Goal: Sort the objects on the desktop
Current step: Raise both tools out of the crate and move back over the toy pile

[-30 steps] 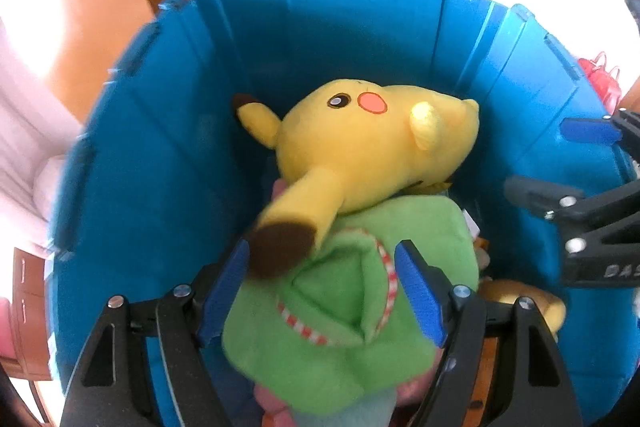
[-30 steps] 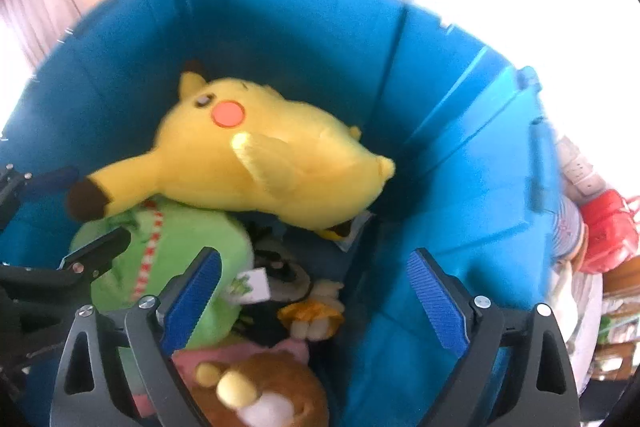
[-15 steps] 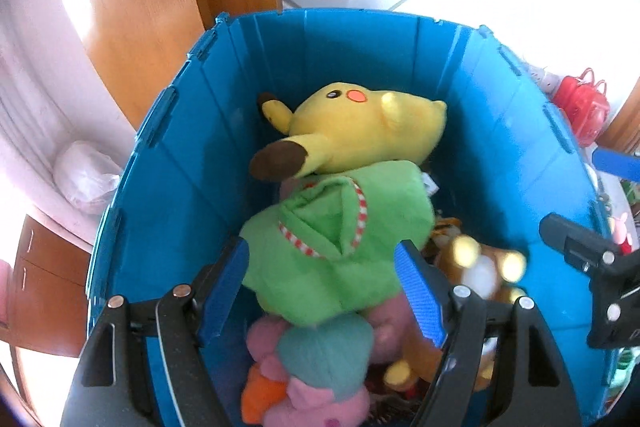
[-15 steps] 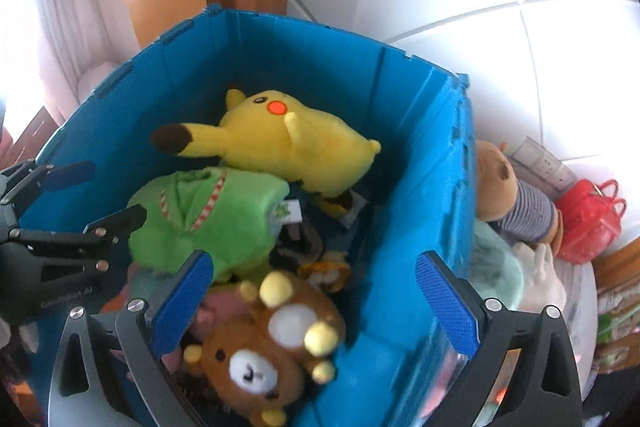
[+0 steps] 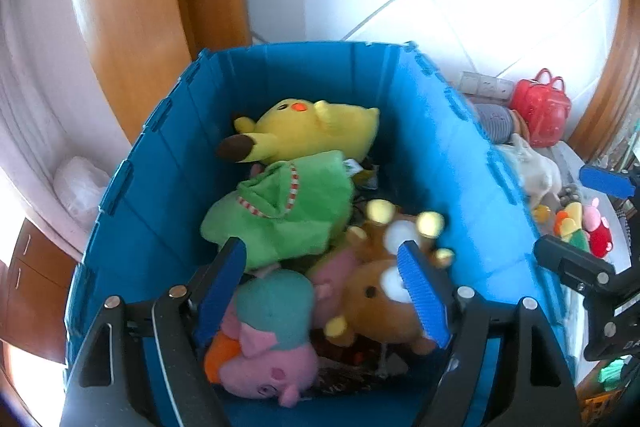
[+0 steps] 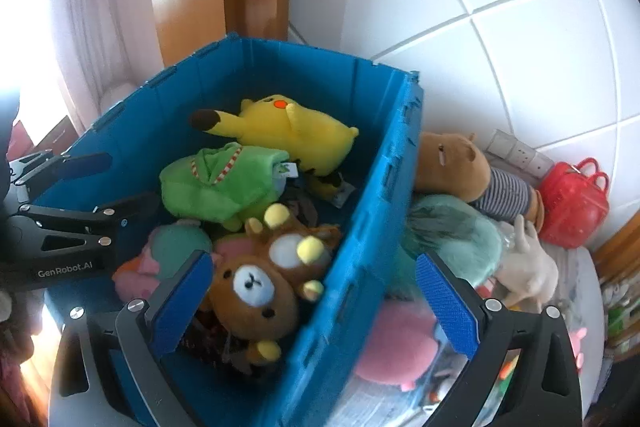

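Note:
A blue plastic crate [image 5: 460, 163] [image 6: 372, 187] holds several plush toys: a yellow Pikachu [image 5: 312, 131] [image 6: 288, 131] at the far end, a green plush [image 5: 284, 207] [image 6: 224, 183] in the middle, a brown bear [image 5: 384, 291] [image 6: 260, 287] and a pink pig with a teal cap [image 5: 268, 339] near me. My left gripper [image 5: 324, 287] is open and empty above the crate's near end. My right gripper [image 6: 316, 303] is open and empty, straddling the crate's right wall.
More plush toys lie outside the crate to its right: a brown capybara in stripes [image 6: 460, 167], a teal plush [image 6: 452, 239], a white one [image 6: 528, 267] and a pink one [image 6: 400, 347]. A red basket [image 6: 572, 203] stands behind them. A wooden door frame [image 5: 132, 27] and a tiled wall are beyond.
Both grippers have pulled back and up out of the crate. The green plush, earlier between my left fingers, now lies free in the crate. More of the crate and surroundings shows.

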